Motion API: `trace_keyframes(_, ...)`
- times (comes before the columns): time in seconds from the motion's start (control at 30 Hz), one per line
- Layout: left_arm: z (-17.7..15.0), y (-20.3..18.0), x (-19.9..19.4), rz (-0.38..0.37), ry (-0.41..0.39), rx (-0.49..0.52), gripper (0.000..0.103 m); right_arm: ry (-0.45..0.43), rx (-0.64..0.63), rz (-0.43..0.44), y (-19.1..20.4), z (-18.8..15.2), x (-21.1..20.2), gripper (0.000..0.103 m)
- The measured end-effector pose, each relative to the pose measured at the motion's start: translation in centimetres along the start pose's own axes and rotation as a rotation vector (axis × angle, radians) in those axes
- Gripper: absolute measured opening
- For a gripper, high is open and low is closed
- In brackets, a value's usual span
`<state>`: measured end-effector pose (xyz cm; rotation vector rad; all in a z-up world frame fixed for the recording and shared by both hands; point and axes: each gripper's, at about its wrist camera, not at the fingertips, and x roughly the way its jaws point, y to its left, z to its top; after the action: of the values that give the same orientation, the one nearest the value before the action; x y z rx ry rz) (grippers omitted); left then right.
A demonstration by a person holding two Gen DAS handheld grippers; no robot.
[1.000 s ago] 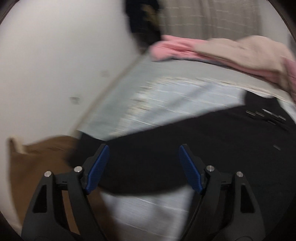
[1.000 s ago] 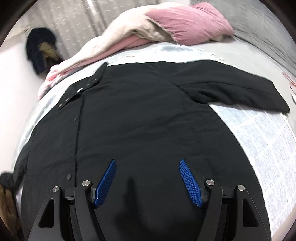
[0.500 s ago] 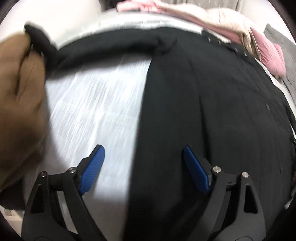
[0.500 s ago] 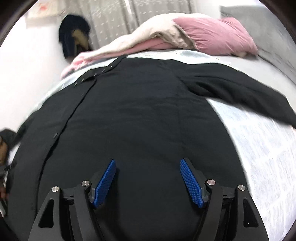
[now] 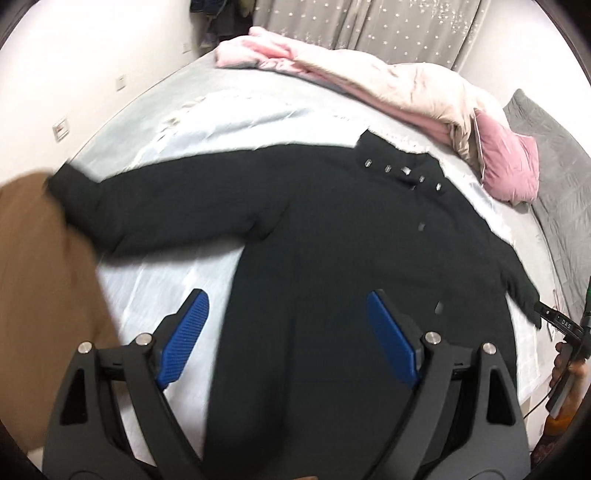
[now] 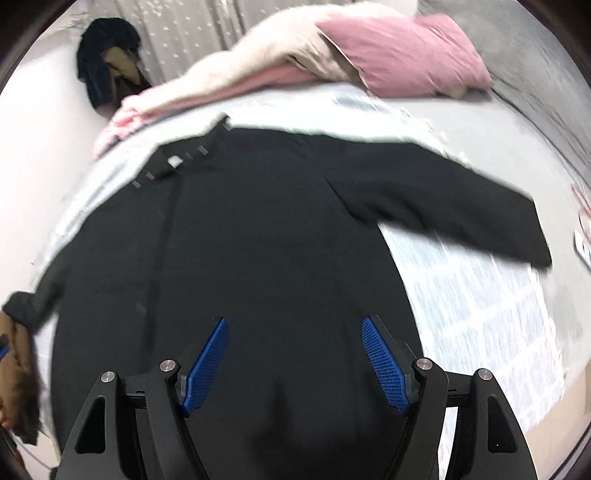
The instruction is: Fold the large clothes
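A large black coat of thick cloth [image 5: 354, 236] lies spread flat on the bed with the pale grey checked sheet [image 5: 236, 110], its front up and its collar with small metal snaps [image 5: 402, 170] toward the far end of the bed. Both sleeves stretch out to the sides: one sleeve [image 5: 159, 210] reaches to the bed's edge, where its cuff touches a brown piece of cloth [image 5: 40, 280]; the other sleeve [image 6: 454, 206] lies across the sheet on the opposite side. My left gripper [image 5: 288, 343] hangs above the lower part of the coat, near its side edge, and its jaws stand wide apart with nothing between the blue pads. My right gripper [image 6: 295, 365] hangs above the middle of the coat's lower part, and its jaws are also well apart and hold nothing. Beyond the collar, a rumpled cream and pink quilt [image 5: 373, 85] lies across the bed, and a dusty pink pillow [image 6: 402, 55] lies just beside it. Behind the bed hangs a grey curtain with small pale marks [image 5: 369, 26], and dark clothes [image 6: 107, 62] hang near the white wall.
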<state>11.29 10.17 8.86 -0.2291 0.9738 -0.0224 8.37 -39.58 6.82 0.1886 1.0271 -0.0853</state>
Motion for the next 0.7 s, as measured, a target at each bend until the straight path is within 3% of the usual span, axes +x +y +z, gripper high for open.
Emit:
trace_keyframes(0.2,9.1,-6.8,7.9,-0.031,-0.008,0.12,0.088,-0.1,-0.057,0.033,6.9,8.2,1.4,0.075)
trace_keyframes(0.3,12.5,-8.9,12.4,-0.143,-0.047,0.18,0.088,-0.159,-0.137,0.081,10.6,12.3,4.2,0.075)
trace_keyframes(0.4,15.4,-10.6,17.9,-0.175,-0.072,0.207,0.088,-0.191,-0.194,0.122,13.1,16.3,9.0,0.071)
trace_keyframes(0.53,19.6,-12.1,26.6,-0.171,-0.055,0.261,0.087,-0.192,-0.17,0.202,13.4,20.2,15.5,0.054)
trace_keyframes(0.63,21.8,-12.0,32.0,-0.179,-0.012,0.243,0.086,-0.163,-0.134,0.256,13.1,23.8,22.0,0.047)
trace_keyframes(0.7,22.9,-11.8,34.8,-0.228,0.007,0.211,0.083,-0.153,-0.114,0.292,12.2,25.0,24.9,0.043)
